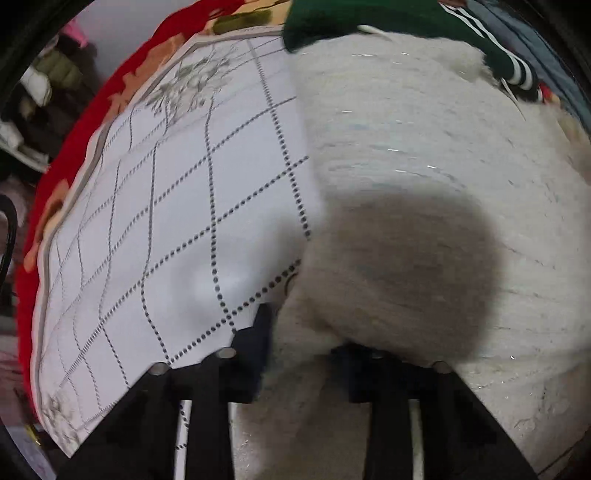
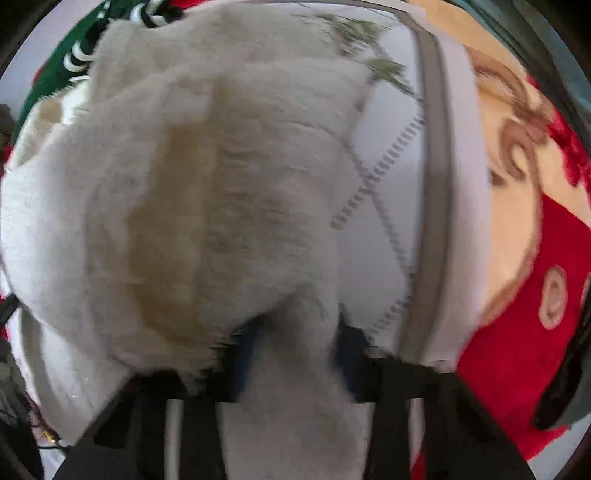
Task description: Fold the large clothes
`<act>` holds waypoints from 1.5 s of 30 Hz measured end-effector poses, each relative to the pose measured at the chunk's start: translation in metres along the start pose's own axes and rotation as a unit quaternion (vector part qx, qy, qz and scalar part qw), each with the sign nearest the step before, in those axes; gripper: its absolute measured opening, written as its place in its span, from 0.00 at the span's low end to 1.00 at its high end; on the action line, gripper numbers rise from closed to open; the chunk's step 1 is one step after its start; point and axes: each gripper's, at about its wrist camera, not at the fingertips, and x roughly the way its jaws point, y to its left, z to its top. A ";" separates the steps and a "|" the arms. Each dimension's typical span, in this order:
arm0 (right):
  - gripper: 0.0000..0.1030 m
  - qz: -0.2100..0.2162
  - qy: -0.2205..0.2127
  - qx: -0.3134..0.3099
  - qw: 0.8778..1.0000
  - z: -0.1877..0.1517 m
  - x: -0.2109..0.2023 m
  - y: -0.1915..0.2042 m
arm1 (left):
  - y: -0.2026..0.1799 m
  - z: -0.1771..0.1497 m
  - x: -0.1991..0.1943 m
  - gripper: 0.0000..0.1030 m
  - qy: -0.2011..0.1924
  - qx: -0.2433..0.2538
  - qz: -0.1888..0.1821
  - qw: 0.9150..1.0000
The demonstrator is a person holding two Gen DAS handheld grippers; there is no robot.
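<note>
Both jaws clamped on white fleece garment [image 1: 424, 166] atop quilted white mat [image 1: 166, 221], red blanket [image 2: 517, 350] under.

One white fleece garment [image 1: 424, 166], one green striped garment [image 1: 369, 18], one white quilted mat [image 1: 166, 184].

A white mat [image 1: 177, 206] with dotted grey grid lines and grey leaf prints lies spread out. Beneath it lies a red blanket [image 2: 517, 350] with cream patterns.
</note>
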 end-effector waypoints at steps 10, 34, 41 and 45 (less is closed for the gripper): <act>0.11 0.111 0.040 -0.006 0.993 -0.012 -0.006 0.047 | 0.057 0.001 0.002 0.26 0.005 -0.027 0.037 0.999; 0.27 0.028 0.049 0.117 0.992 -0.079 -0.040 0.022 | 0.079 -0.032 -0.021 0.79 0.038 -0.027 0.013 0.999; 0.28 0.113 0.071 0.073 0.988 -0.141 -0.039 0.097 | 0.044 -0.081 -0.048 0.80 0.070 -0.038 -0.017 0.997; 0.25 0.095 0.119 0.030 0.988 -0.165 0.023 0.148 | 0.027 -0.103 -0.044 0.81 0.095 -0.038 -0.005 0.995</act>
